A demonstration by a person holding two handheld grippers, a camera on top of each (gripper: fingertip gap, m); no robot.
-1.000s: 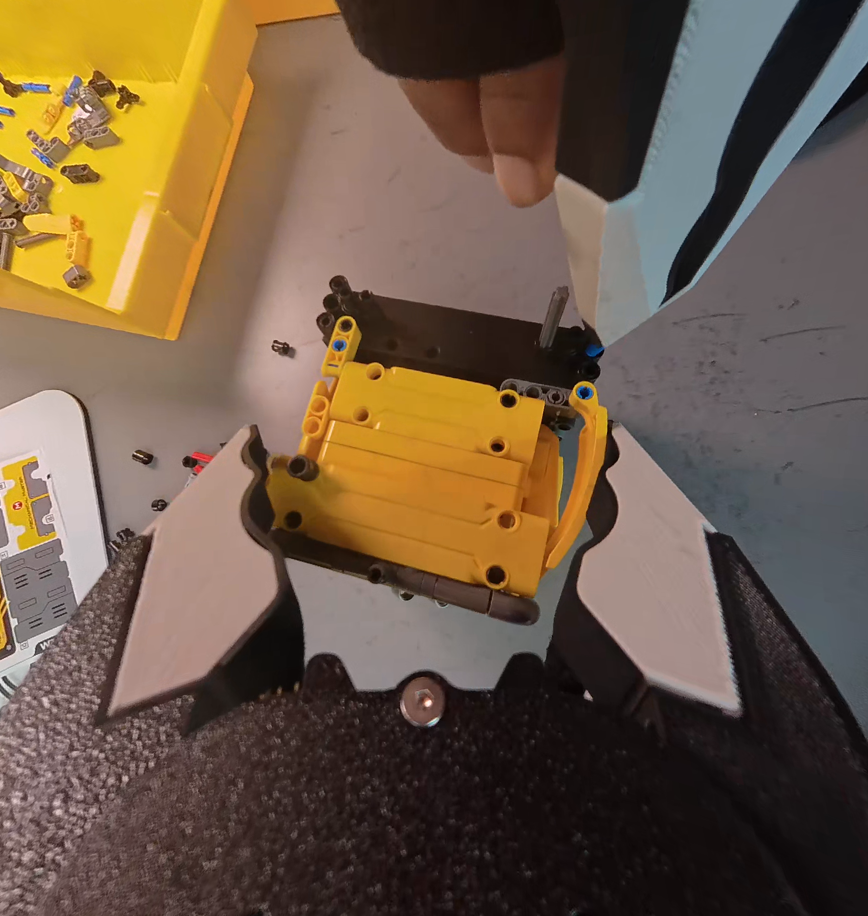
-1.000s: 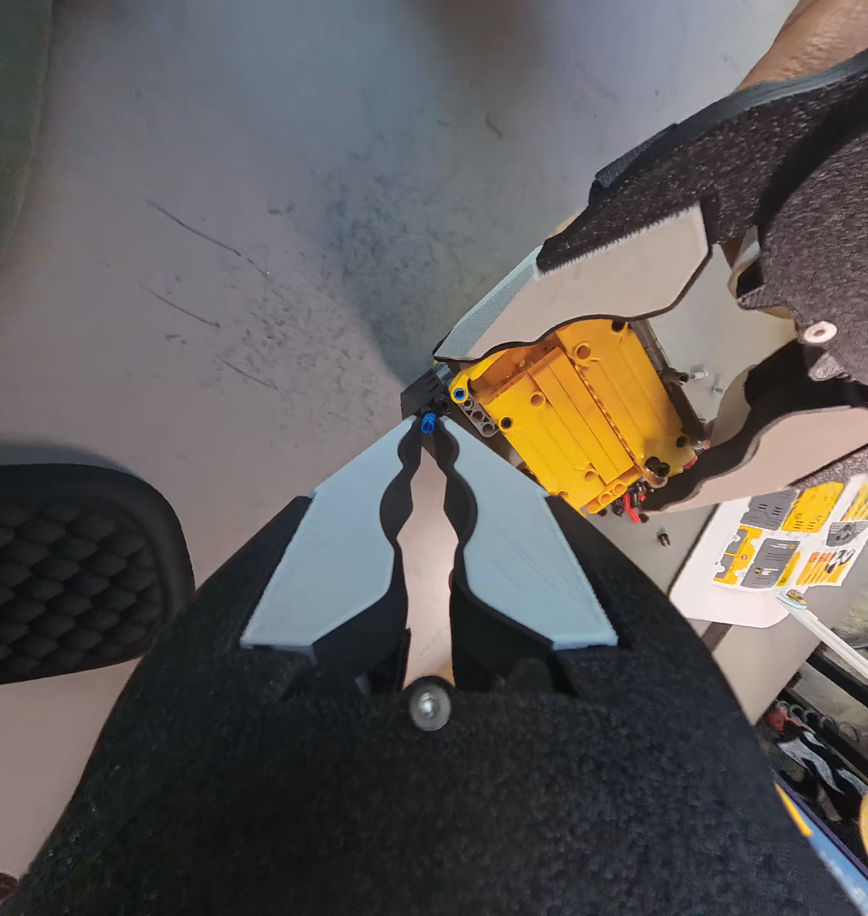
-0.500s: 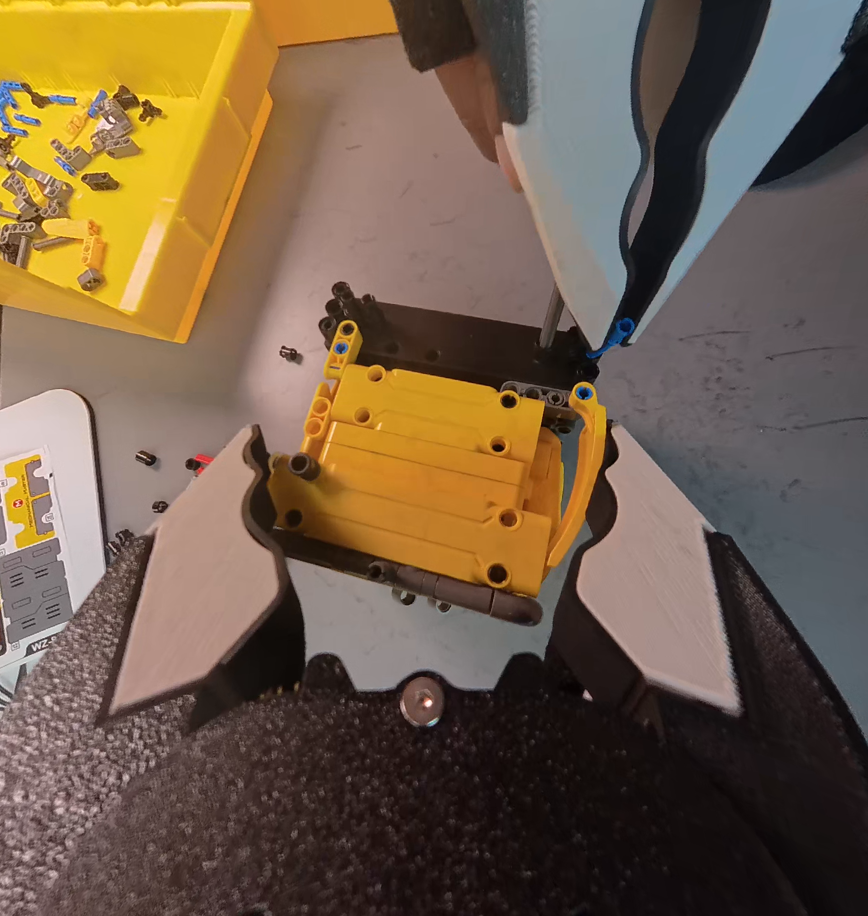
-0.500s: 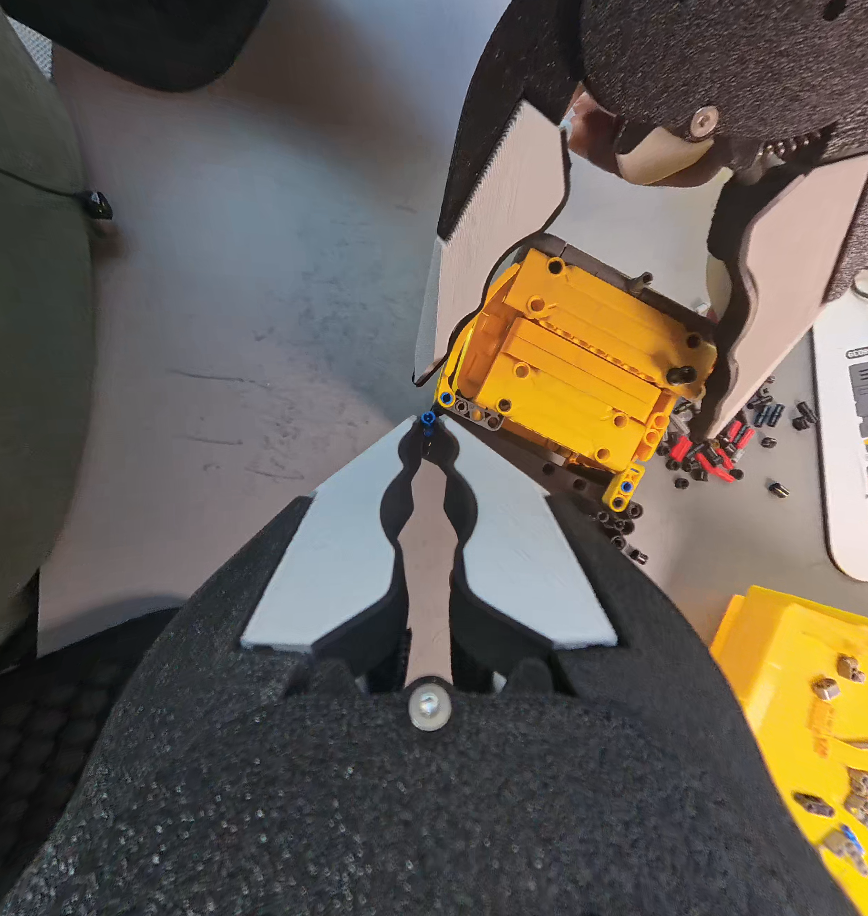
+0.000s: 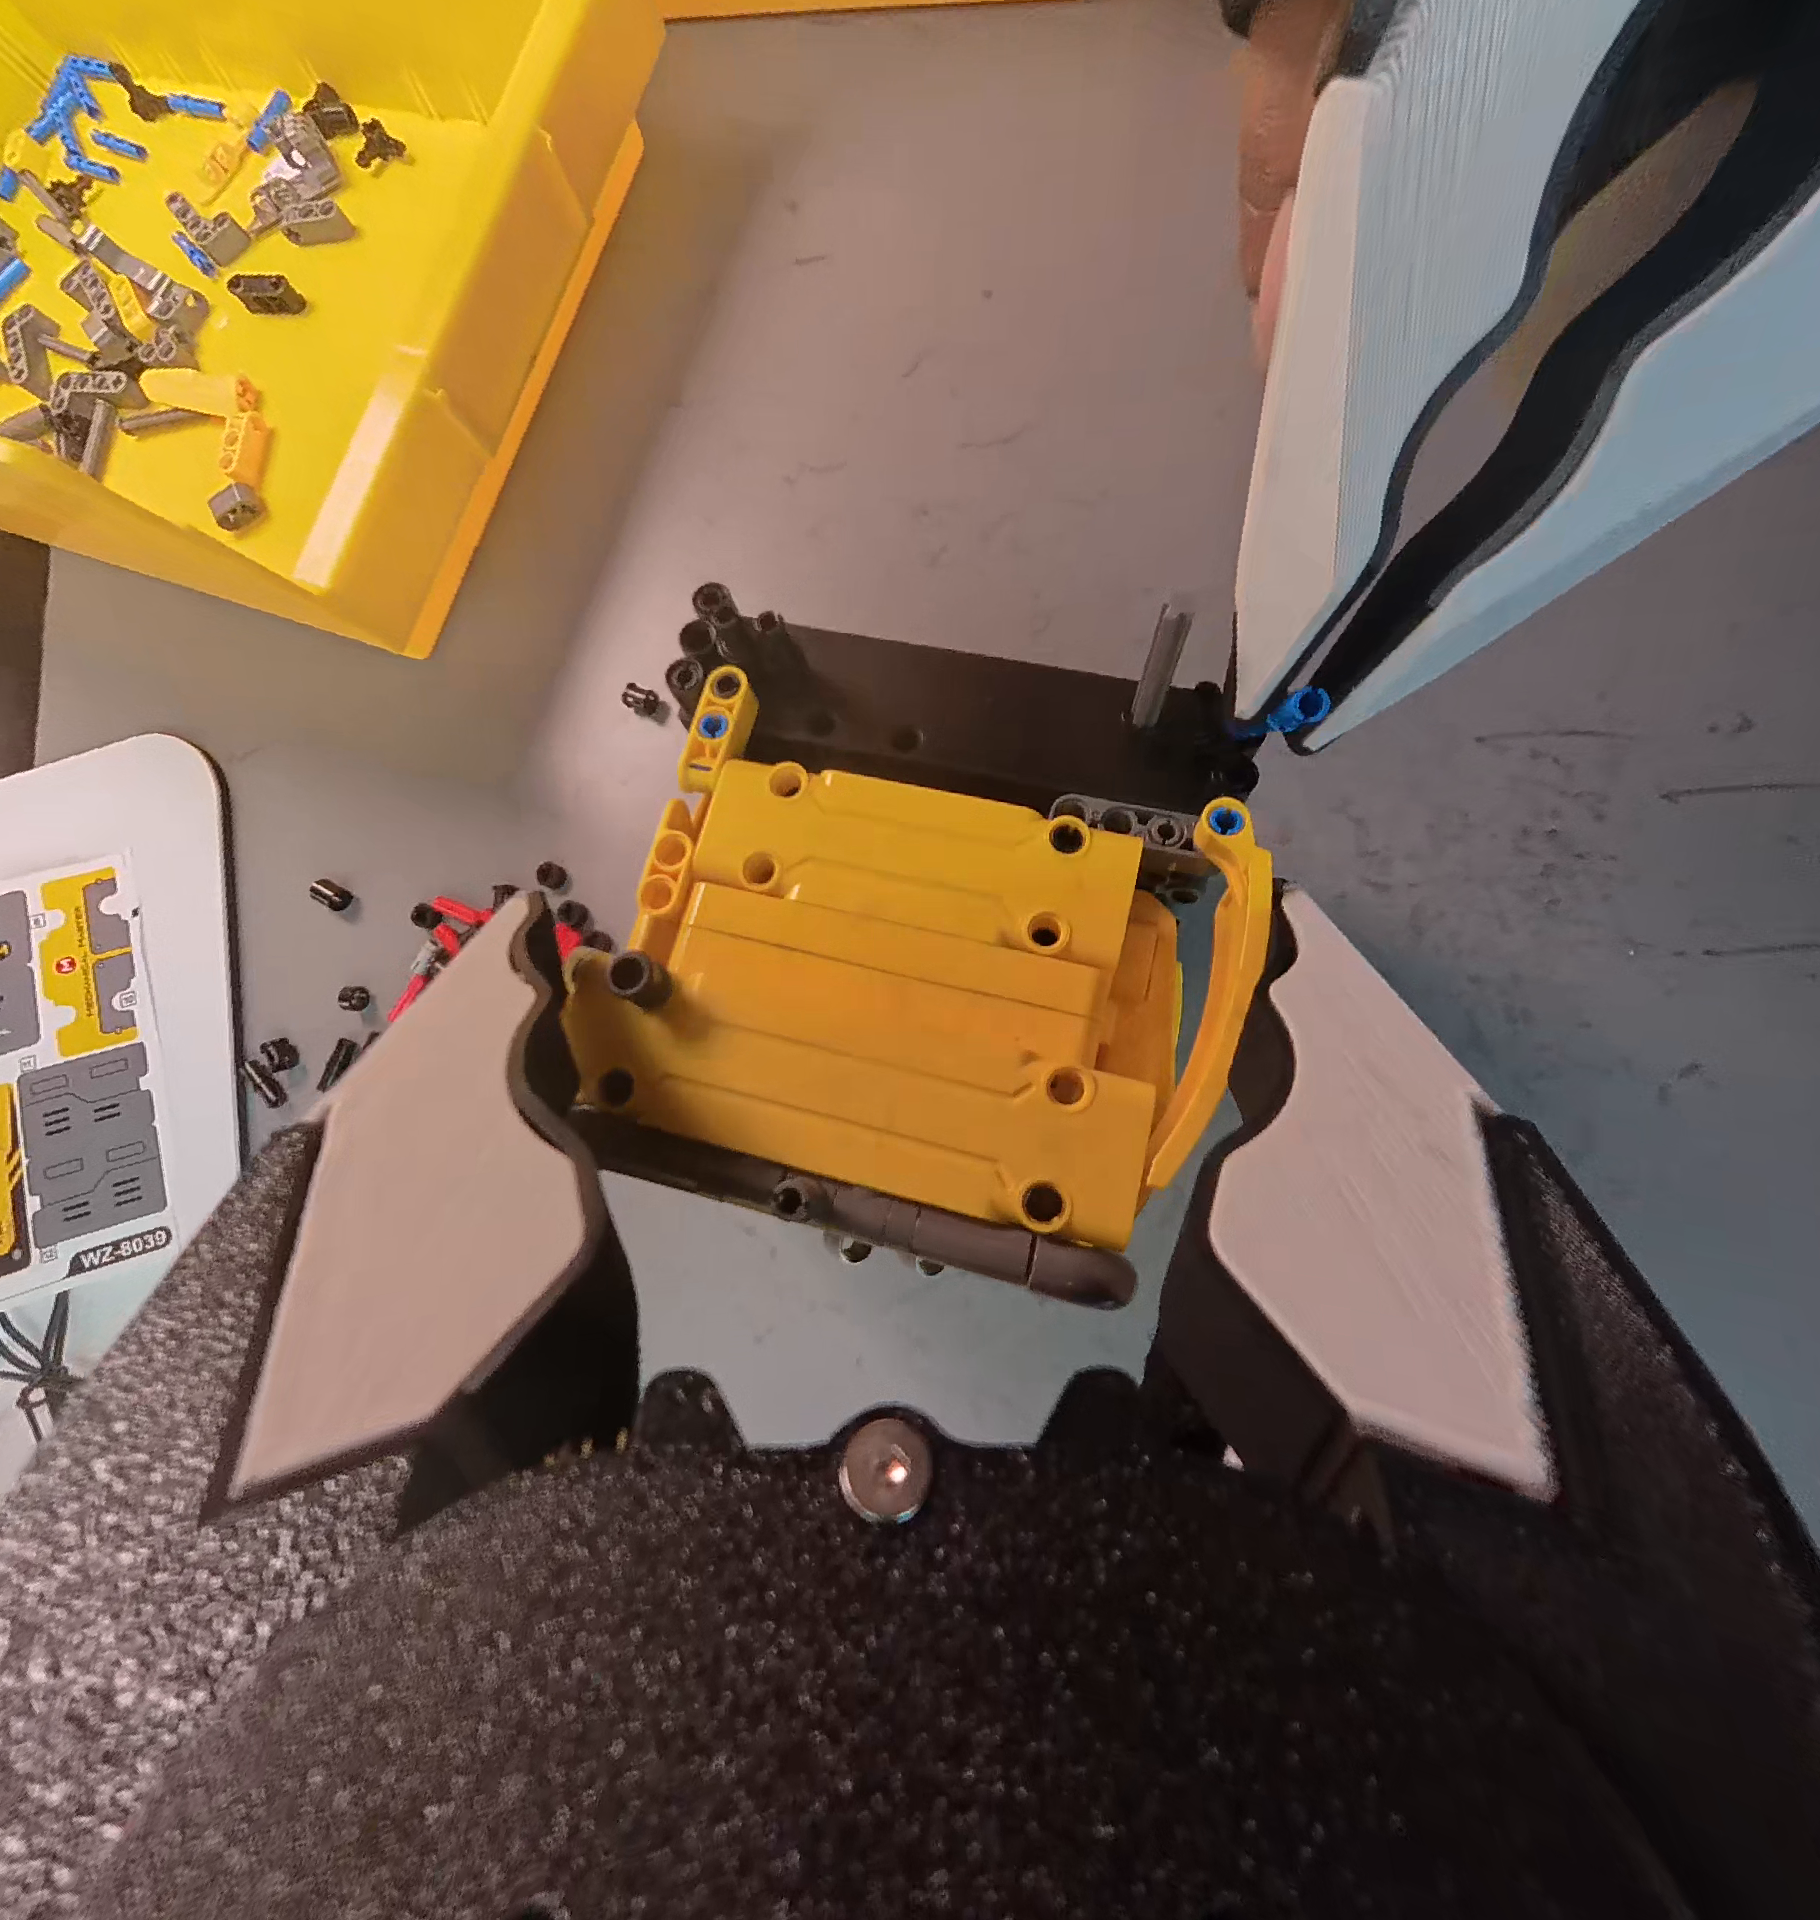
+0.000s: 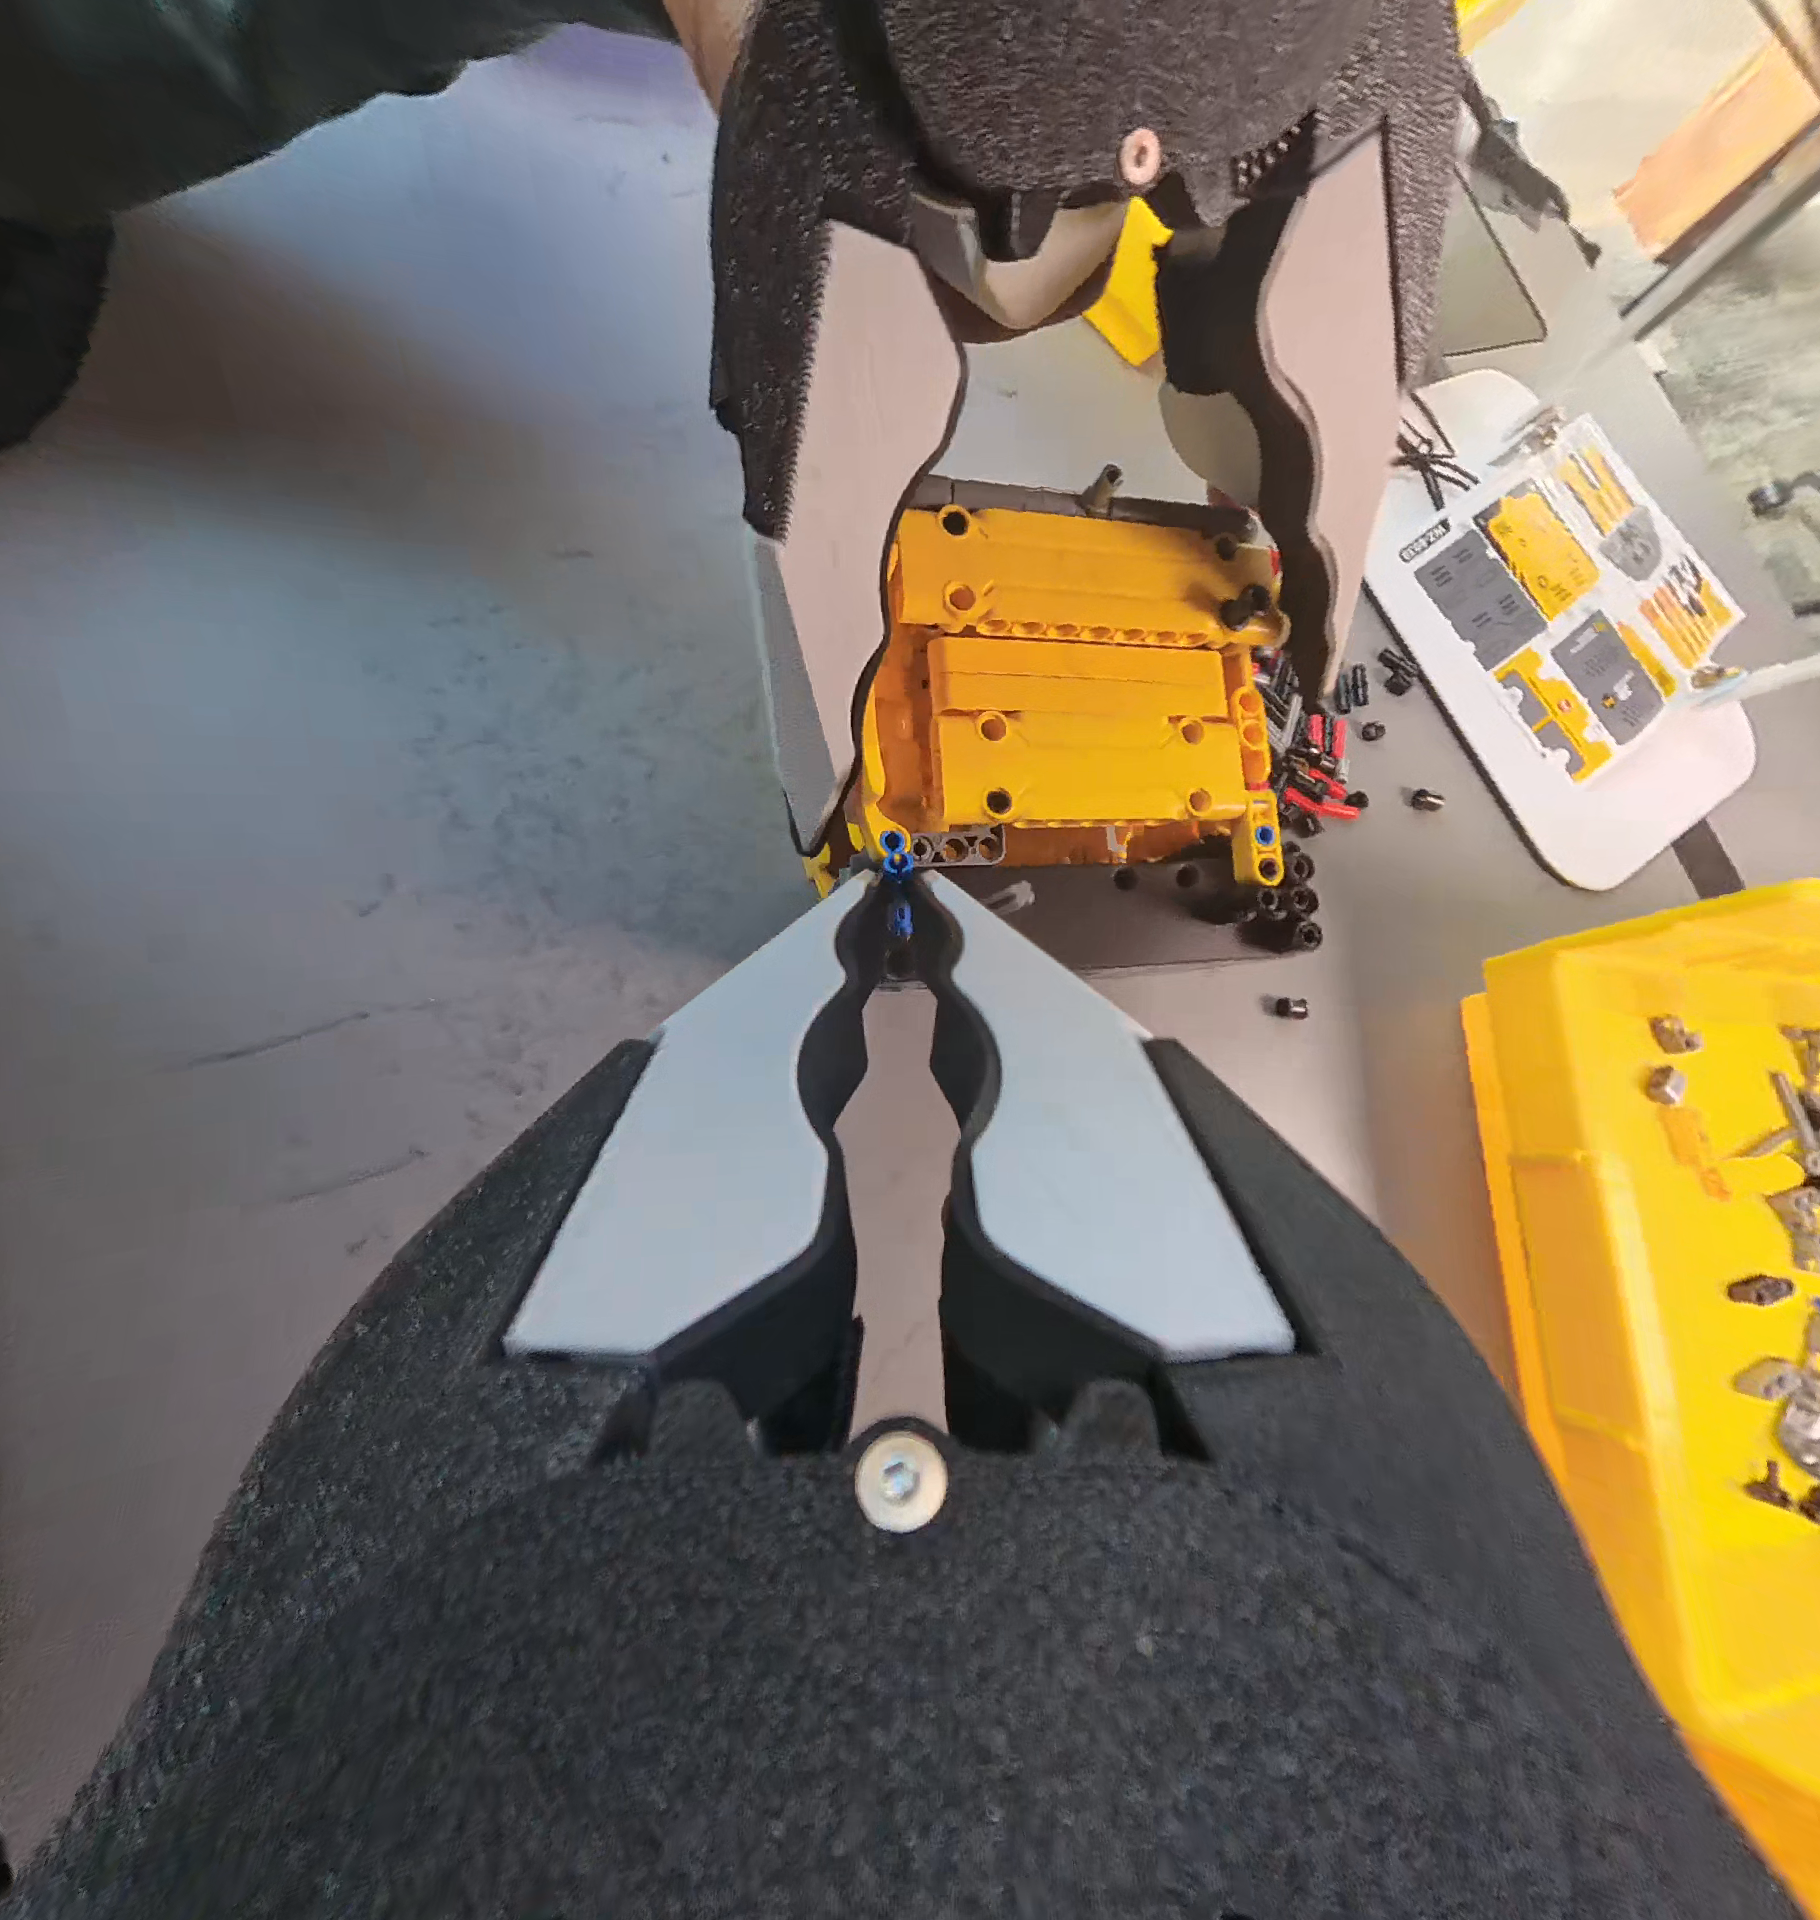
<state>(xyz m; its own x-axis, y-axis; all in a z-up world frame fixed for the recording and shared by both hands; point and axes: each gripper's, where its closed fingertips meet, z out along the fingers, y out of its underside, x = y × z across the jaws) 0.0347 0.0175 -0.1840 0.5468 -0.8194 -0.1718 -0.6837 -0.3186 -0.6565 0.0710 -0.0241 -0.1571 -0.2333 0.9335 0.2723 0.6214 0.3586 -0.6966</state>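
The left gripper [image 5: 901, 1023] clamps the yellow block model [image 5: 885, 1018] between widely spread jaws. The right gripper [image 6: 898, 902] pinches a blue pin [image 6: 898, 914] at the model's black base [image 5: 947, 707].

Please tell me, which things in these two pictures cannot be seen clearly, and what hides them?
- Underside of the yellow brick model: hidden by its own panels, both views.
- Blue pin: too small in the right wrist view; the right gripper covers its far end.
- Small parts in the yellow bin: blurred and cut by the edge, right wrist view.
- Sticker sheet: cut by the edge, left wrist view.
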